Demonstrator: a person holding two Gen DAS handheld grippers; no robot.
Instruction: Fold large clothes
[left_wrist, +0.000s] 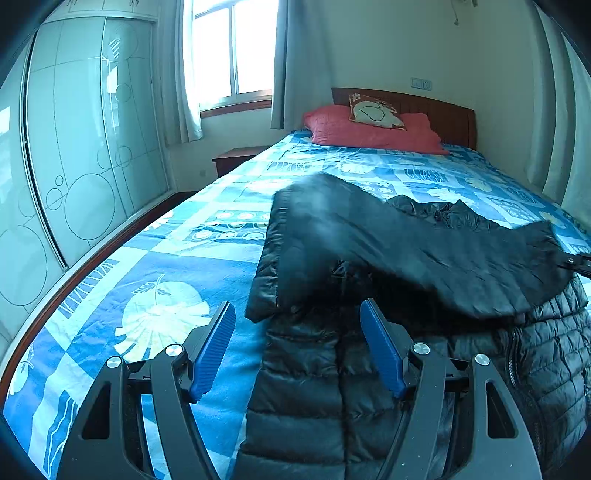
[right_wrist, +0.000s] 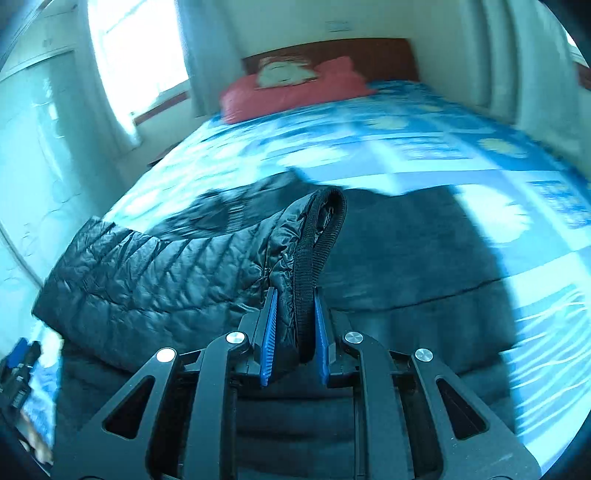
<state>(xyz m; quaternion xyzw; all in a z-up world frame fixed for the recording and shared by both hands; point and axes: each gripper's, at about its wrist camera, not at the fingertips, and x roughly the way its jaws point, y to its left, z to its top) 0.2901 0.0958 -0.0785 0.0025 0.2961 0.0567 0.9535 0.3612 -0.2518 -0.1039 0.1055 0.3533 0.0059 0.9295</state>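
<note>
Jacket (left_wrist: 369, 369) first: it's a black quilted puffer lying on the near part of the bed (left_wrist: 177, 236), over toward the right side of the blue patterned bedspread. From the left wrist view, the left claw (left_wrist: 297, 317) has its blue fingers (left_wrist: 216, 347) spread wide, sitting over the near edge of the jacket with nothing between them, one finger above the bedspread and the other above the black fabric. One sleeve (left_wrist: 424, 251) is lifted up off the body of the jacket and stretches across toward the right edge of that view, a bit smeared by blur. From the right wrist view, the right claw (right_wrist: 294, 314) is clamped tight on the sleeve cuff (right_wrist: 314, 243), with the ribbed black band of the cuff sticking up out past the blue pads and the quilted sleeve trailing away to the left. Most of that view is blurry, so the bedspread pattern is just smudges. Up at the head of the bed there's a red pillow (left_wrist: 369, 129) with a small cushion (left_wrist: 375, 110) propped on it against the wooden headboard (left_wrist: 443, 114), and a window (left_wrist: 232, 51) with curtains to the left.
</note>
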